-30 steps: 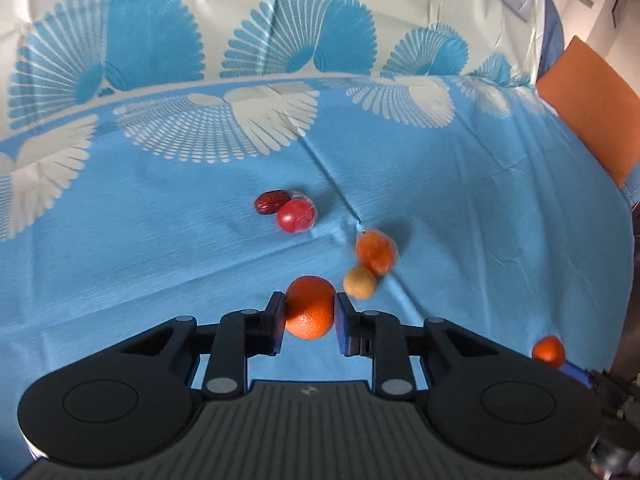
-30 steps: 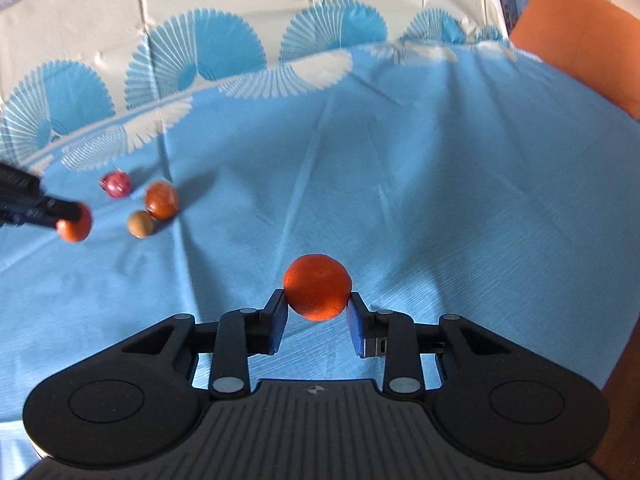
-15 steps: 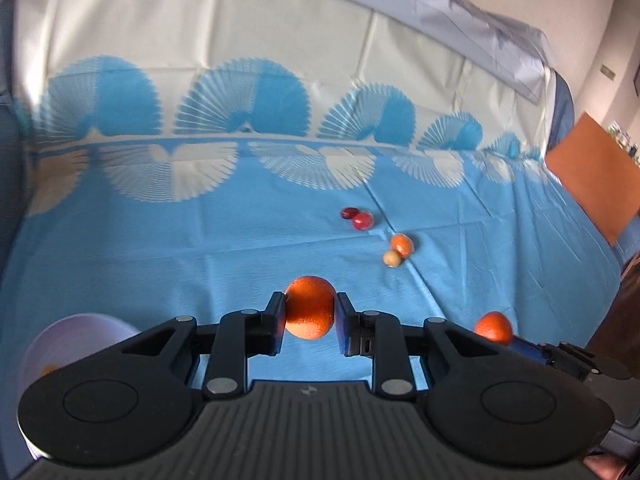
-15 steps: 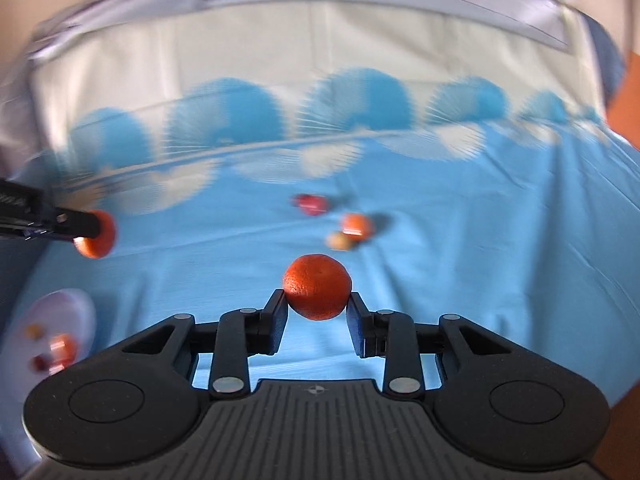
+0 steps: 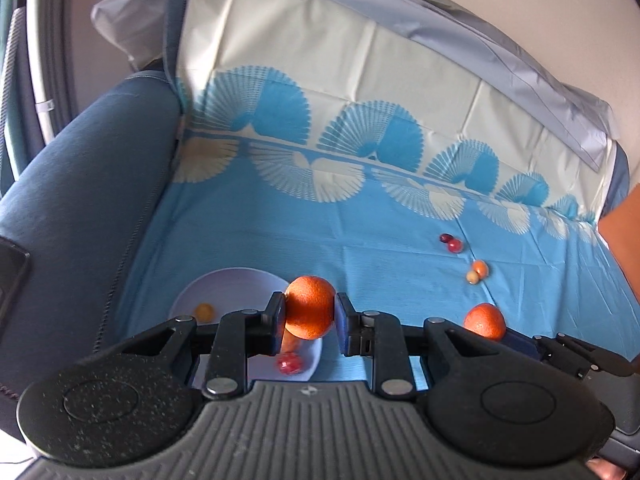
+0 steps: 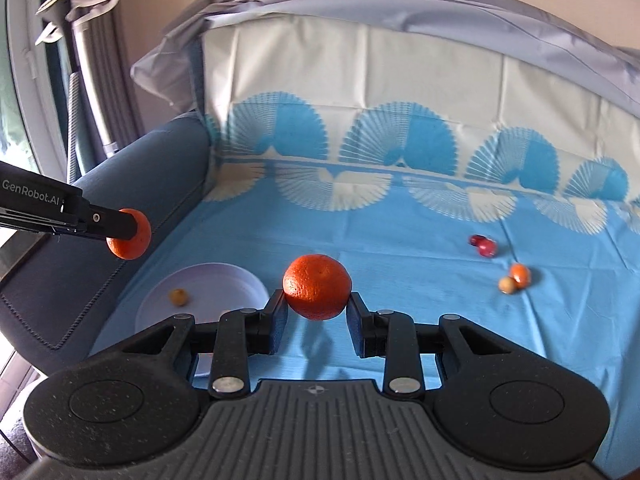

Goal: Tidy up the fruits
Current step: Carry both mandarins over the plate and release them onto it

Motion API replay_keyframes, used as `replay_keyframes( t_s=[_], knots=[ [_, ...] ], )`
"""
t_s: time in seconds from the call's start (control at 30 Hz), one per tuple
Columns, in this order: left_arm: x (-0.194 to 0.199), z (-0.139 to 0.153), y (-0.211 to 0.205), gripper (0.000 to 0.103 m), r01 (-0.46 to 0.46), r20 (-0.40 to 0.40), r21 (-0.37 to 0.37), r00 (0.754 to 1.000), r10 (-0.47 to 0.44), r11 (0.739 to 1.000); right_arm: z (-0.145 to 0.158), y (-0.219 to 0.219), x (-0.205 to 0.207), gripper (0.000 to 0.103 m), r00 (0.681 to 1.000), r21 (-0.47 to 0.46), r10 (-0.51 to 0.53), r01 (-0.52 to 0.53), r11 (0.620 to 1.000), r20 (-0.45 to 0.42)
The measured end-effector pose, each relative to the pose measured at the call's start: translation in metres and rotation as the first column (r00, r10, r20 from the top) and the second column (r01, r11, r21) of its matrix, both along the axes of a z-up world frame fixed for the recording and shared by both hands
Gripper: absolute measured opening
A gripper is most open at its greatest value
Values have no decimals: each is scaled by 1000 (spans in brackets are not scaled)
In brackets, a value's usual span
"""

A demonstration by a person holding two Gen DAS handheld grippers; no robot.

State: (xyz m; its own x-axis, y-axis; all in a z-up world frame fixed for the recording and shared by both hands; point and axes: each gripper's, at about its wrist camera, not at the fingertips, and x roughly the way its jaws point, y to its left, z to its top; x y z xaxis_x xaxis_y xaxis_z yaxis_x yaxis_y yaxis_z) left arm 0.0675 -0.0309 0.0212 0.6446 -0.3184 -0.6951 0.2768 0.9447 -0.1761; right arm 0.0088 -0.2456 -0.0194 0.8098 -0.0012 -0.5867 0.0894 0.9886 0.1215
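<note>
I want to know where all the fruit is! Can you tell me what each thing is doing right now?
Left gripper: shut on an orange, held above the plate.
Right gripper: shut on another orange, held in the air.
White plate: on the blue cloth, a few small fruits in it.
Four small fruits: loose on the cloth, not yet picked up.

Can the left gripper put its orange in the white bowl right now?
Probably yes. The left hand-held gripper, shut on its orange, hangs above the white bowl, and nothing lies between them; there is bare room beside the few small fruits inside.
</note>
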Motion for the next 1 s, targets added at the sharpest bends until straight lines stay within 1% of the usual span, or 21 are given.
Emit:
replay_keyframes(
  t_s=[0.17,0.43,0.77,1.0],
  knots=[
    [-1,-1,19,28,-29,1,-11,1000,29,1000,4,22,11,34,999,-14,44,-44,999,-2],
    [16,-20,31,28,-51,-39,-24,998,50,998,-5,49,32,34,993,-32,110,-112,993,-42],
    [51,-47,34,28,-53,-90,-25,995,51,998,-30,67,63,34,985,-51,138,-144,988,-109],
    [75,-75,40,28,-52,-139,-7,989,51,999,-51,78,86,34,974,-42,164,-173,984,-154]
  ],
)
